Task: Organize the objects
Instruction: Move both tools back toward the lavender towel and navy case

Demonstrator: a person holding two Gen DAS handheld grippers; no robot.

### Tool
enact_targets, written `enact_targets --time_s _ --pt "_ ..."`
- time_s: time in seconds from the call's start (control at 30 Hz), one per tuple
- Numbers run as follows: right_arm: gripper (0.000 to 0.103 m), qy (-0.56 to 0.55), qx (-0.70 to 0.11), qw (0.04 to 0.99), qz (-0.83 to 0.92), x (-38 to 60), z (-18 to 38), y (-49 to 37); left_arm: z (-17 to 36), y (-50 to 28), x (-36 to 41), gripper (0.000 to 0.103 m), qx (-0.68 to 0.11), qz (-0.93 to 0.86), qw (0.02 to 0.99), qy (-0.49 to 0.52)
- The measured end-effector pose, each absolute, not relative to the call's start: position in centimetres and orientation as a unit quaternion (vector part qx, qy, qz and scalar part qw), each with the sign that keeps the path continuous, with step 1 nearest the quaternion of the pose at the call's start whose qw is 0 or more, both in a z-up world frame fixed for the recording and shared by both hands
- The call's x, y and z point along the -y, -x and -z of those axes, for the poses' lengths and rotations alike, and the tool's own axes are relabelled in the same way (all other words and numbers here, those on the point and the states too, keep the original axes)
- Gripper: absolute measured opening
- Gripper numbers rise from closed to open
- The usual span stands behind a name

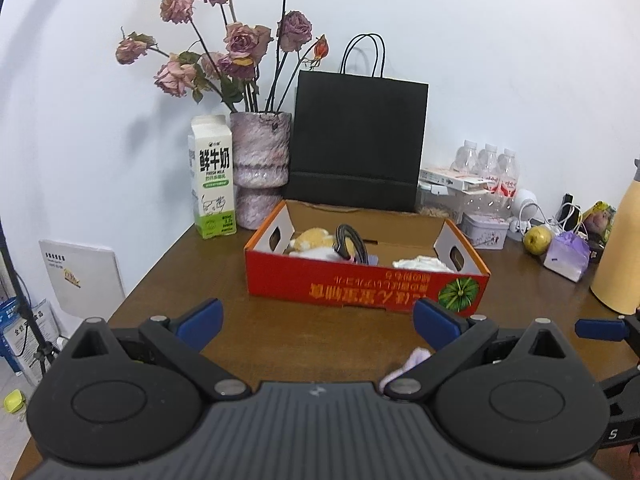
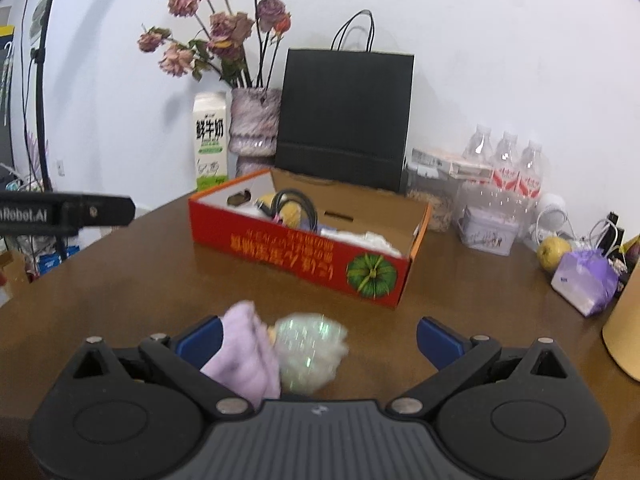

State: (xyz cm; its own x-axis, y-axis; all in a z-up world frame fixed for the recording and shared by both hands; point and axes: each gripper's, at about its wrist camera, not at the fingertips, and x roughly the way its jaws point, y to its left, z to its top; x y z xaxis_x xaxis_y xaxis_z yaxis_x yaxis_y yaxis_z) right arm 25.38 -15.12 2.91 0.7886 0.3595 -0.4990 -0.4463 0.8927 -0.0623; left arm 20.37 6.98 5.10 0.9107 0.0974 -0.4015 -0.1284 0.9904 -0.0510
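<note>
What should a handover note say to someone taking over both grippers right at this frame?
Left gripper: open, empty, facing the red box.
Right gripper: open, around a lilac cloth and a glittery pale bundle on the table; not gripped.
Done: plush toy, black cable and white cloth are in the box.
Left: box the lilac cloth and bundle.

- Left gripper (image 1: 318, 322) low over brown surface (image 1: 168, 280), jaws spread wide, nothing between them.
- Red box (image 1: 360, 280) just ahead, open top; soft toy (image 1: 314, 240), black cable (image 1: 352, 242), white cloth (image 1: 424, 263) inside.
- Milk carton (image 1: 211, 178), vase (image 1: 260, 168), black bag (image 1: 358, 144) behind the box.
- Right gripper's blue pad (image 1: 600, 329) at right edge.
</note>
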Motion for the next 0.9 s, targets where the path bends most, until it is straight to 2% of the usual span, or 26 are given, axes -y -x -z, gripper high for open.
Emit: enact_targets --time_s 0.53,0.9 --pt "0.103 0.095 -0.295 0.925 -0.22 16.2 0.9 -20.9 -1.6 -15.0 -7.1 0.103 -0.244 -0.06 0.967 0.045" --pt "0.103 0.099 -0.33 0.914 -0.216 15.9 3.2 -21.3 -0.4 -13.2 -7.6 0.103 -0.257 -0.065 0.962 0.061"
